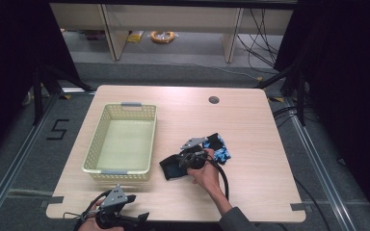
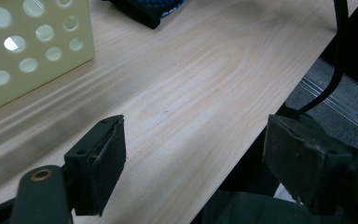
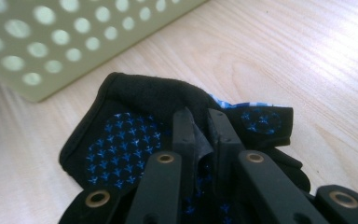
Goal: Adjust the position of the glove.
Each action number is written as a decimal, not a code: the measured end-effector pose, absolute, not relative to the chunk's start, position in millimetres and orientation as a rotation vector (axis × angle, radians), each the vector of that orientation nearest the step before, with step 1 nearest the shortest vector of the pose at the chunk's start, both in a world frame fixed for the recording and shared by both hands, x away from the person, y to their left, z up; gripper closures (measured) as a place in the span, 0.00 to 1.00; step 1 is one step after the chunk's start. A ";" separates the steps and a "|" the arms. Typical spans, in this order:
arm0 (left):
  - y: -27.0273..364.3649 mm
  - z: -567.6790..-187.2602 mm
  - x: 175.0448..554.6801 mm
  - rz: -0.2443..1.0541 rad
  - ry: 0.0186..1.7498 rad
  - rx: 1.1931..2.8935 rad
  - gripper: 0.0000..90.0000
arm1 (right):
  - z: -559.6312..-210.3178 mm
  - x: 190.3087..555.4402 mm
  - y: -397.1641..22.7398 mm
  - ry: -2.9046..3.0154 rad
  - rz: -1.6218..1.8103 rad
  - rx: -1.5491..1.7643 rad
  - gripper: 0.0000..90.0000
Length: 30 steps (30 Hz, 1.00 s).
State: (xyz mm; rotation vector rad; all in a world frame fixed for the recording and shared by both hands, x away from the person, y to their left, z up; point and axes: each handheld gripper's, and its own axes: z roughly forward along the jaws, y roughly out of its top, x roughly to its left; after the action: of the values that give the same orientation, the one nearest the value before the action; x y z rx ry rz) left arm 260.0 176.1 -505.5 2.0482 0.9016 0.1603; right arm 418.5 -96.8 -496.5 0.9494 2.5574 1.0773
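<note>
Two grippers are on the scene: the left gripper (image 1: 125, 211) hovers at the near left edge of the light wooden table (image 1: 250, 120) with jaws spread wide and empty. Farther right, the right gripper (image 3: 201, 135) pinches a fold of the black fabric glove with blue dots (image 3: 121, 135), lying mid-table. Far left stands the pale yellow perforated plastic basket (image 1: 96, 149).

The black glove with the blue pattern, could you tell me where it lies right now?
In the high view the glove lies on the table, right of the basket, pinched by the right gripper.
</note>
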 end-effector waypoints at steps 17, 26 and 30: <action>178.7 -503.9 260.8 0.171 0.906 2.071 0.23 | -465.1 349.7 -130.1 2.487 1.318 1.134 0.93; 175.8 -505.4 259.7 0.167 0.903 2.041 0.23 | -497.2 346.6 -134.0 2.514 1.207 1.238 0.92; 173.9 -506.6 258.9 0.154 0.925 2.028 0.23 | -510.2 350.7 -133.1 2.538 1.190 1.289 0.90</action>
State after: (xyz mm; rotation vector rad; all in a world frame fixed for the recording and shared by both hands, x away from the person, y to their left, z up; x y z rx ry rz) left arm 258.9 173.9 -506.6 2.0281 0.9252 0.1537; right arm 350.7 -133.1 -510.2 1.2886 2.5376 1.1896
